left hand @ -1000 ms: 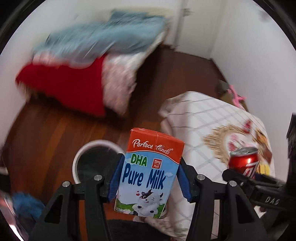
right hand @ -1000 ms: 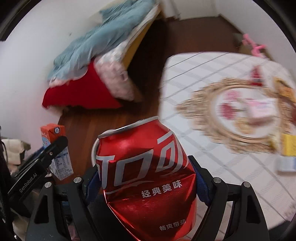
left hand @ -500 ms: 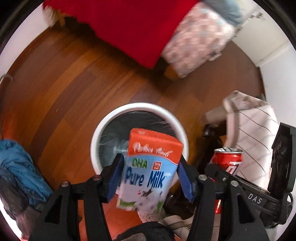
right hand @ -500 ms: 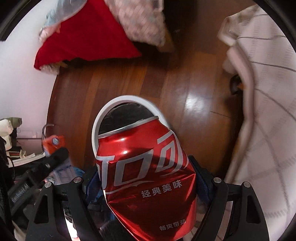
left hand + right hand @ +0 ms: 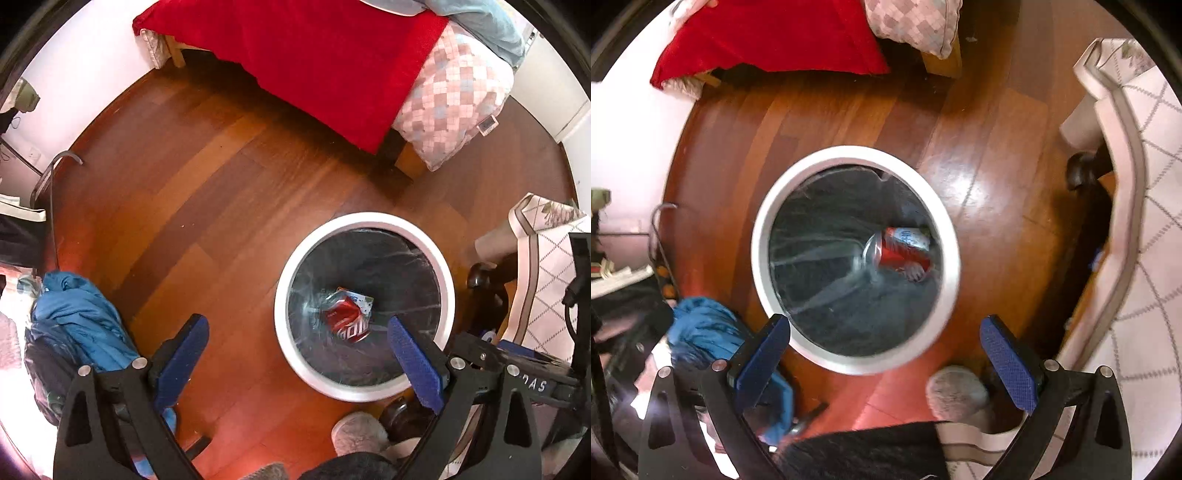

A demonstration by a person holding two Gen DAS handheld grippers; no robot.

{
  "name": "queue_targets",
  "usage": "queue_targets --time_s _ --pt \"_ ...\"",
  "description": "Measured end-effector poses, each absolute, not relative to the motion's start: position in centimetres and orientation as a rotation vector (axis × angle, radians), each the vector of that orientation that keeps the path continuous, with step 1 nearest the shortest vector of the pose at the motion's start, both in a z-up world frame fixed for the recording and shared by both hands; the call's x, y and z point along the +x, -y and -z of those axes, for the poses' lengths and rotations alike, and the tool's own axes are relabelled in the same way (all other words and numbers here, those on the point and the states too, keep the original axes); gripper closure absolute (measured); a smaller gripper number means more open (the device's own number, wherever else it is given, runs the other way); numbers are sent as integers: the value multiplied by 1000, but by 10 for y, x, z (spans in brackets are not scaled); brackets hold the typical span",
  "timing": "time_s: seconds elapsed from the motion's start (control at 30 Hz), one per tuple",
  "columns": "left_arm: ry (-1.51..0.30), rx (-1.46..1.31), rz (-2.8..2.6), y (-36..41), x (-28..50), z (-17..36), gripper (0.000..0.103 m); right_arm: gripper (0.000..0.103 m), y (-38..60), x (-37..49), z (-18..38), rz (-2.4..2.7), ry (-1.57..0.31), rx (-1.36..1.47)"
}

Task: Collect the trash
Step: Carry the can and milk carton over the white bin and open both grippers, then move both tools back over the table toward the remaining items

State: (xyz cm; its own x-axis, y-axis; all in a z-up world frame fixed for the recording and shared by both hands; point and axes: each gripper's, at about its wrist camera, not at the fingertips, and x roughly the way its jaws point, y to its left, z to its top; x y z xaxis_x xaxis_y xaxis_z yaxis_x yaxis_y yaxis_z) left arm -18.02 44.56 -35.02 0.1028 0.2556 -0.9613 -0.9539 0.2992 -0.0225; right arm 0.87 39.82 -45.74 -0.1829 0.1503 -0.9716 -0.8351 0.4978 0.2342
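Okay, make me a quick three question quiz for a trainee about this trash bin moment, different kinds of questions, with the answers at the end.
1. True or false: the left gripper holds the milk carton.
2. Where is the red can? A) on the floor B) inside the white bin C) in the right gripper
3. Fill in: both grippers' jaws stand ____.

Key: 1 false; 2 B; 3 open, having just been opening, with nothing between them.

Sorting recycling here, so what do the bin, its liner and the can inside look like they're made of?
Bin: smooth white rim, probably plastic. Liner: thin dark plastic film, glossy creases. Can: shiny red metal, likely aluminium, dented.
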Motion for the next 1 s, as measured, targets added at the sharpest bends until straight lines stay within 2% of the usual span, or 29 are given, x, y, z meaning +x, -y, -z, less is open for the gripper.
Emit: queue_targets --time_s 0.2,0.5,1.0 --pt "-1084 -795 -1068 -428 -183 337 4 0 -368 -5 433 -991 -1366 -711" --pt "-1055 -762 -1061 -398 -187 309 4 0 -331 -9 388 -1013 -1306 -668" --pt "-929 -659 -1062 -345 -197 218 4 0 -273 -21 283 -1125 -1182 -515"
